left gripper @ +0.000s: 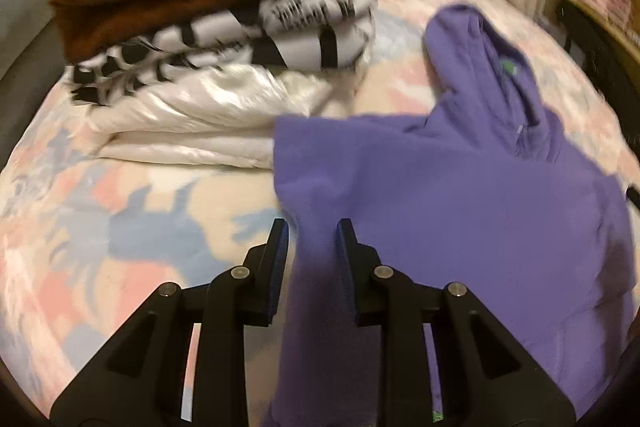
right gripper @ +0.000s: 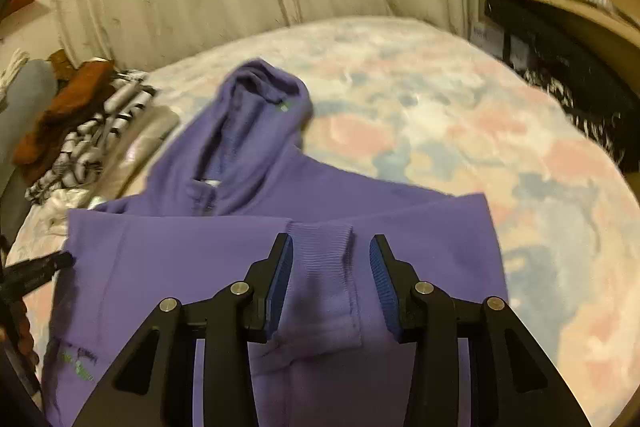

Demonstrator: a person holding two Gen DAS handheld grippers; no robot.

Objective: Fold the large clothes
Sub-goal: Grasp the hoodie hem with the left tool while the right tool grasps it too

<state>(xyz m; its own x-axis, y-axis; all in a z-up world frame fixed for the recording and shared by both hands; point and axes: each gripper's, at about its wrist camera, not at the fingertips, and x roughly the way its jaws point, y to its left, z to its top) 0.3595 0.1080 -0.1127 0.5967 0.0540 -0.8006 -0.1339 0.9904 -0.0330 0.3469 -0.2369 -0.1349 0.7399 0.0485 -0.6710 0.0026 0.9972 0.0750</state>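
While spread mid-frame on the bed (right gripper: 460, 115), purple hoodie (right gripper: 192, 267) — fabric pinched in left tool (left gripper: 312, 233); right tool (right gripper: 331, 247) parted, astride ribbed cuff (right gripper: 320, 247) — open bedspread right.

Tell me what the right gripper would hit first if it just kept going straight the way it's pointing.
Most likely the ribbed cuff of the purple hoodie, which lies between and just ahead of the right gripper's open fingers. Beyond it come the hoodie's body and the bed. Depth is hard to judge here.
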